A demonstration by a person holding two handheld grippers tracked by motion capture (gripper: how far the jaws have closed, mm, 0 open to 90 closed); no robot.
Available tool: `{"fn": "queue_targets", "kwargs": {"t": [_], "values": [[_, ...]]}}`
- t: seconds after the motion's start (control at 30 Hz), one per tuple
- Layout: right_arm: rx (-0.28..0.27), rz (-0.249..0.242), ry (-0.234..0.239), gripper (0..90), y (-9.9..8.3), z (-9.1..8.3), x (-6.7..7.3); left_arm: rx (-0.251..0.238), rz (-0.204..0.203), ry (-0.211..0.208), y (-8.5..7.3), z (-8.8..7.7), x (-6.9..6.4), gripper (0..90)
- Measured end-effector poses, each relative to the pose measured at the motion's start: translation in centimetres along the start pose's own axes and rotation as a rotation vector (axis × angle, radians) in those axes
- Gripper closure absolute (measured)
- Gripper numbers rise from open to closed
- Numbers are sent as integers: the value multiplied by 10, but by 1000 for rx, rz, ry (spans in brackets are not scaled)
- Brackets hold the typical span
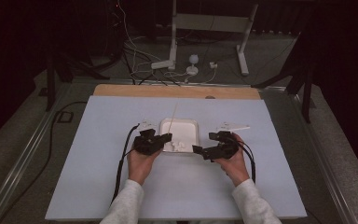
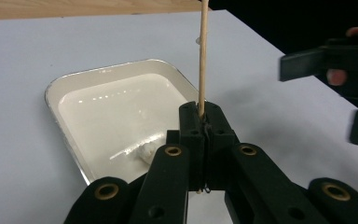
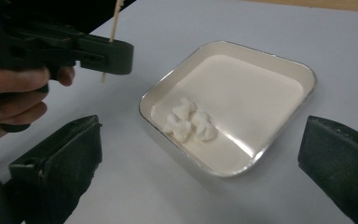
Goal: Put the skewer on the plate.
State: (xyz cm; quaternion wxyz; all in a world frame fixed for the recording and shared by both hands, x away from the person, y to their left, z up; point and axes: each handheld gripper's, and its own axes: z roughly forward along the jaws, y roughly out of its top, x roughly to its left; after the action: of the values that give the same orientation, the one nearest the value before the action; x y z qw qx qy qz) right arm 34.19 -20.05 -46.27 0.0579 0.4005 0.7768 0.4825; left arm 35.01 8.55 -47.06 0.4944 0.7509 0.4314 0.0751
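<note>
A: From the high view, what do the two grippers have?

B: The left gripper sits at the left edge of the white tray, and a thin wooden stick rises from its tip, slanting up over the tray's far left corner. The right gripper lies just off the tray's right edge, pointing in toward it. How wide its jaws stand I cannot tell from up here. The tray rests near the middle of the pale blue sheet on the desk, with a small clump of white cotton balls in its near part.

A: And the left gripper view?

B: The left gripper has its jaws pressed together, pinching the wooden stick, which stands upright between them and runs out of the top of the picture. Behind the jaws lies the tray, and one cotton ball peeks out beside the left jaw. The right gripper shows at the right edge, held by a hand.

A: The right gripper view?

B: The right gripper is spread wide, holding nothing, with the tray lying between its jaws. The cotton balls are bunched in the tray's near left corner; the rest of the tray is bare. At upper left, the left gripper clamps the stick, just beside the tray and not over it.
</note>
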Motion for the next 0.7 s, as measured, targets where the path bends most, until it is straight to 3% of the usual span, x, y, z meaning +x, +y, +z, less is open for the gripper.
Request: {"fn": "queue_targets", "kwargs": {"t": [0.37,0.7], "values": [[18,-9,-47,0,-17,-24,-9,32,-44,13,-4,21,6,898],[-8,7,-67,0,-28,-52,-17,72,-88,47,-8,32,10,894]]}}
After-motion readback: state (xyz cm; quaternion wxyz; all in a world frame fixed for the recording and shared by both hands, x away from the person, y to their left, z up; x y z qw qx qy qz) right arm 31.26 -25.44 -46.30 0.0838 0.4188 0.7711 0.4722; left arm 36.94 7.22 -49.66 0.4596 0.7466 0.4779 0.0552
